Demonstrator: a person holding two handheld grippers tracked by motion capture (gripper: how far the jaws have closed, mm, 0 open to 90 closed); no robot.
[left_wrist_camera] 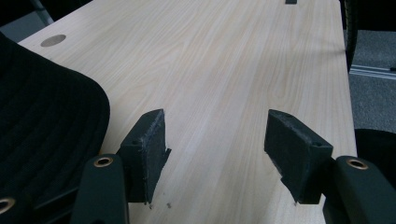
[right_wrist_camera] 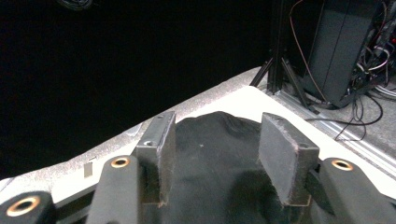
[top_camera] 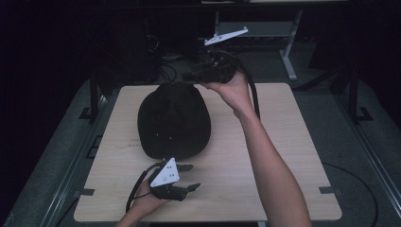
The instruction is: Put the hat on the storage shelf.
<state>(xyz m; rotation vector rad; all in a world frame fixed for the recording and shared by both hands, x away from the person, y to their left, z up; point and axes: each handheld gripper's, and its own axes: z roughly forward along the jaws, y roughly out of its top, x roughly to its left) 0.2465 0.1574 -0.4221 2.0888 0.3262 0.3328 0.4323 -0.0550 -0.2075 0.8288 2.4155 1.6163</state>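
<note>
Nearest the person, at the counter's front edge, the left tool (top_camera: 189, 177) lies low over the wood in the left hand (top_camera: 149, 201), jaws pointing right in the high view. Jaws stand well apart, nothing between them; the left gripper view shows only pale wood grain in the gap.

Just beyond it, mid-counter: a black cap (top_camera: 173, 120), crown up, dome rounded. Its near rim sits just beside the left tool, apart from it. In the left gripper view the stitched brim (left_wrist_camera: 46, 126) curves in at the left, close to the left pad (left_wrist_camera: 152, 149) without touching it.

At the cap's far side, the right tool (top_camera: 189, 75) hangs over the crown's far edge, held from the right by the right hand (top_camera: 234, 92), forearm reaching across the counter. Right gripper view: jaws parted, black fabric (right_wrist_camera: 215, 163) showing in the gap below; pads not pressing on it. Cap not gripped by either tool.

Counter (top_camera: 279, 142): light wood top, rounded corners, a round grommet hole (left_wrist_camera: 53, 40) seen in the left gripper view. Grey floor (top_camera: 340, 137) around it.

Room beyond: dark. A pale desk leg (top_camera: 287, 59) at the far right, tangled cables (top_camera: 165, 71) behind the counter, a dark cabinet with wiring (right_wrist_camera: 345, 51) in the right gripper view.
</note>
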